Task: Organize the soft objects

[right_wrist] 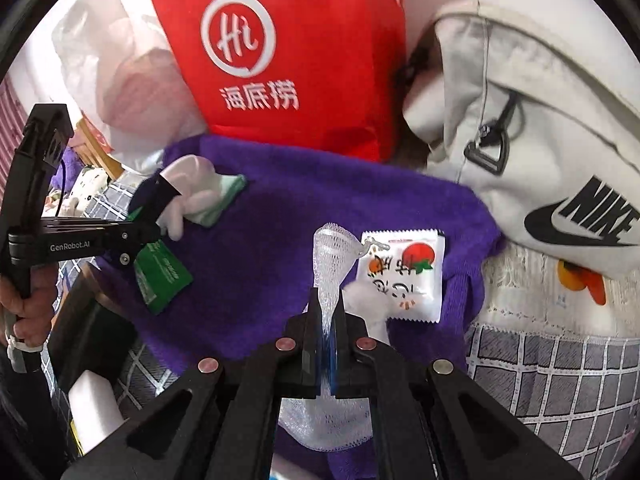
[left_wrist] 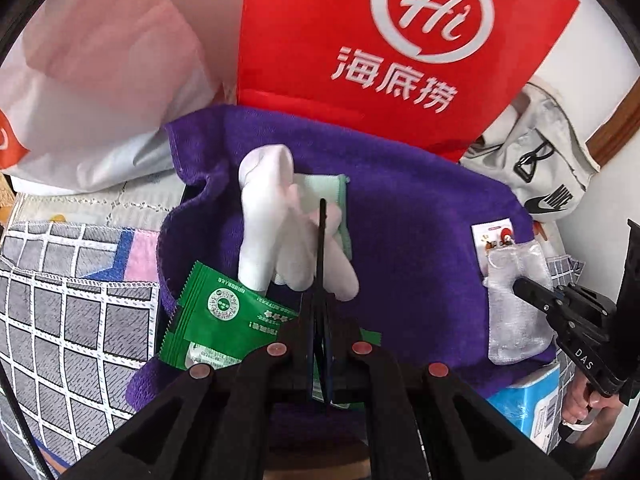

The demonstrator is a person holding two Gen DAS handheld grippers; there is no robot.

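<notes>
A purple towel (left_wrist: 420, 208) lies spread over a surface; it also shows in the right wrist view (right_wrist: 280, 208). My left gripper (left_wrist: 322, 216) is shut on a white sock (left_wrist: 268, 216) that rests on the towel over a pale green cloth (left_wrist: 332, 188). Green packets (left_wrist: 224, 320) lie beside the sock. My right gripper (right_wrist: 328, 304) is shut on a white mesh pouch (right_wrist: 330, 256), lying on the towel next to a white snack packet (right_wrist: 404, 276). The left gripper (right_wrist: 160, 196) shows in the right wrist view, the right gripper (left_wrist: 520, 286) in the left wrist view.
A red paper bag (left_wrist: 384, 40) stands behind the towel. A white plastic bag (left_wrist: 92, 92) is at back left, a white Nike bag (right_wrist: 540, 140) at the right. A grey checked cloth (left_wrist: 60, 320) covers the surface. A blue tissue pack (left_wrist: 532, 404) lies at lower right.
</notes>
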